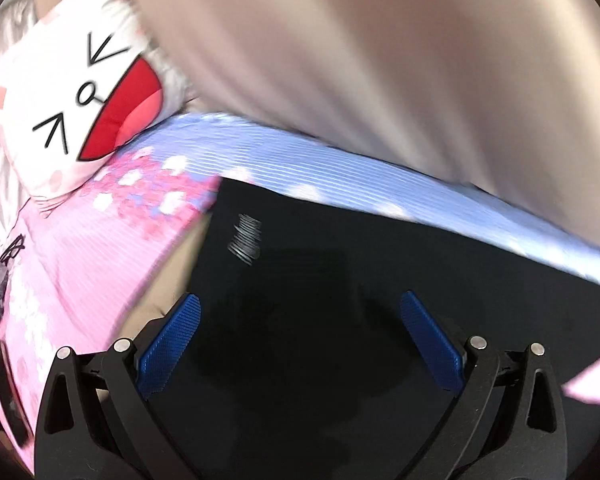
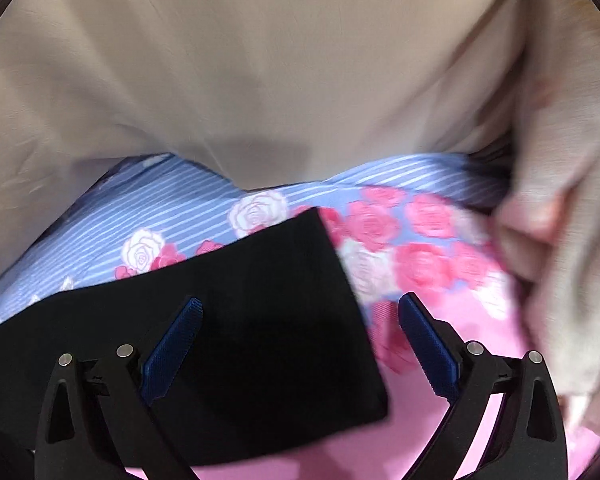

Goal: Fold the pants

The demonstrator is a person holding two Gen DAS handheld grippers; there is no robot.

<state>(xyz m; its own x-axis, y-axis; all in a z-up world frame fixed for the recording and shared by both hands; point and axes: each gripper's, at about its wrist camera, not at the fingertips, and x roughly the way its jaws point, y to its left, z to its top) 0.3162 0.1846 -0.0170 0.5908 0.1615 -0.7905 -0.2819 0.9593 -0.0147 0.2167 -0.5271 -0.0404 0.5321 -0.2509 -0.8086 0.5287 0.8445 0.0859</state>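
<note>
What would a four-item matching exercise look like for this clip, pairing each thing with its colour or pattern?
Column 1:
1. pants
2. cushion
3. bedsheet
4. gripper pads

Column 2:
A. blue, textured
B. plain black with a small pale logo
C. white cartoon face with a red mouth
D. blue stripes and pink with roses

Pairs: 1-B, 2-C, 3-D, 4-A
</note>
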